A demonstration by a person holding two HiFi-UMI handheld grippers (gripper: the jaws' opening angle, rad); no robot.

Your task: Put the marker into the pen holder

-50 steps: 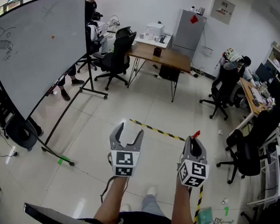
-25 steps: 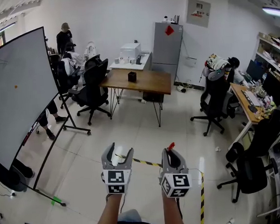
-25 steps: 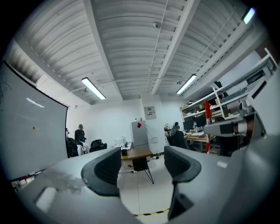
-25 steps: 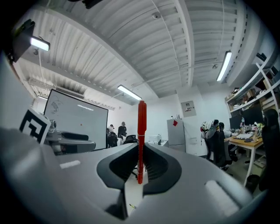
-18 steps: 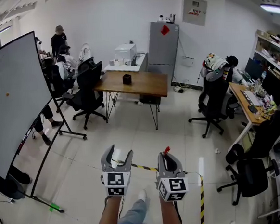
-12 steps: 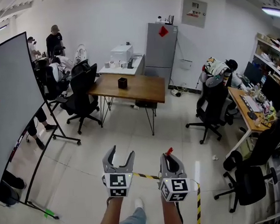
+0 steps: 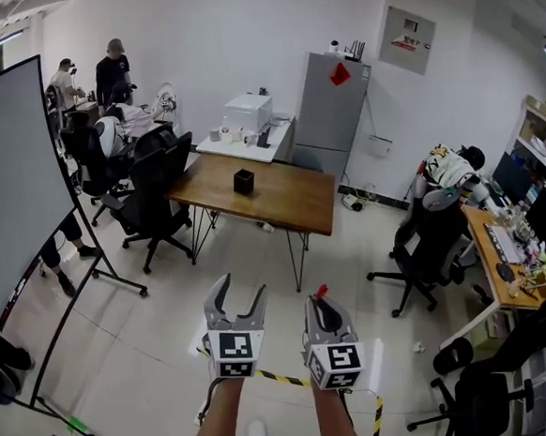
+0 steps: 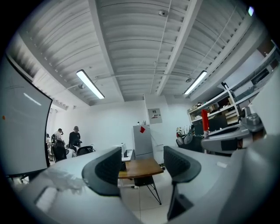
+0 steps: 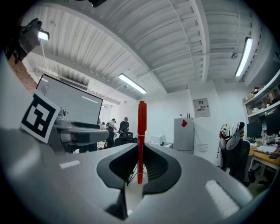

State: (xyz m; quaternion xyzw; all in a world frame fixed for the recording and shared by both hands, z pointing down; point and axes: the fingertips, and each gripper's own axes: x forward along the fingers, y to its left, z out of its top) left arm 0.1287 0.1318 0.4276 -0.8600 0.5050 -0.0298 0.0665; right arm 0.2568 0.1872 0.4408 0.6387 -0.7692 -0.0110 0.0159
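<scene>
My right gripper is shut on a red marker, which stands upright out of the closed jaws. In the right gripper view the marker runs straight up between the two pads of the right gripper. To its left my left gripper is open and holds nothing; the left gripper view shows only air in the left gripper, and the marker off to the right. A small black pen holder stands on the wooden table, far ahead of both grippers.
A big whiteboard on a wheeled stand fills the left. Black office chairs stand left of the table, another chair to its right. A grey fridge and people are at the back. Yellow-black tape crosses the floor.
The view has swung right and moved forward: the whiteboard has slid to the left edge and the wooden table is nearer. Both grippers keep their poses, the marker still in the right one.
</scene>
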